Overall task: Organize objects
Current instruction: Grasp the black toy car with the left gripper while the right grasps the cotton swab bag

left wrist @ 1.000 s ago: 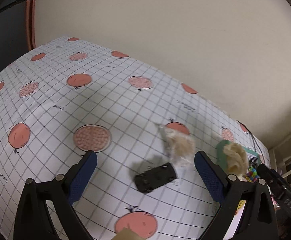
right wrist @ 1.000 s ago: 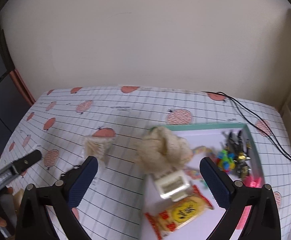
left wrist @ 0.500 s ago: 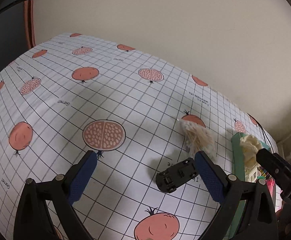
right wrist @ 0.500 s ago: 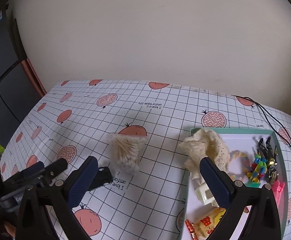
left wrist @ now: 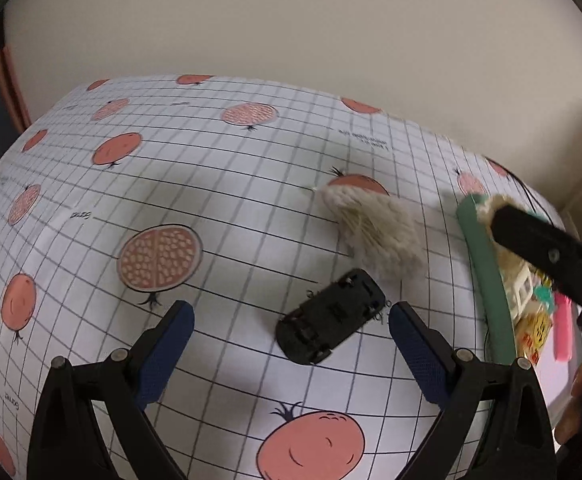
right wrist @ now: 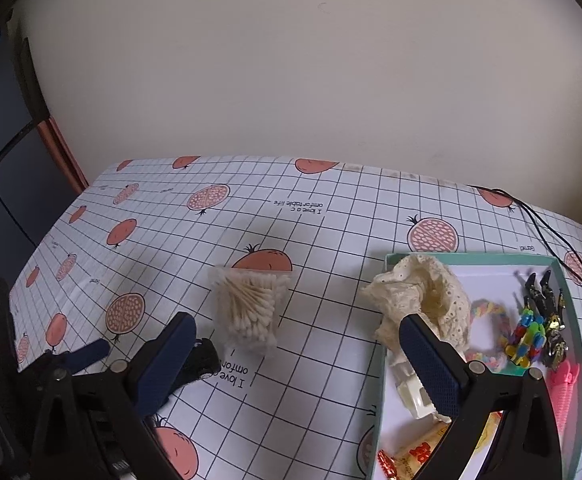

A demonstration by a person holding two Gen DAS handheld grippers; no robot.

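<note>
Black toy car [left wrist: 331,316] x1, swab pack [right wrist: 251,308] x1 (on cloth) — both grippers, left gripper [left wrist: 289,330] & right gripper [right wrist: 295,356], spread, empty.

A black toy car [left wrist: 331,316] lay on the counter, nose toward 2 o'clock. A clear pack of cotton swabs [left wrist: 375,232] lay just beside it at 1 o'clock. At 3 o'clock sat the green-rimmed tray [left wrist: 487,276], cream lace cloth [right wrist: 423,300] draped over its corner.

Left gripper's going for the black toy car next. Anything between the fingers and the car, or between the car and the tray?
Nothing lies between the open left gripper and the car. Toward the tray, the cotton swab pack sits just beyond the car, off the direct line, and the right gripper hangs over the tray's near edge.
</note>
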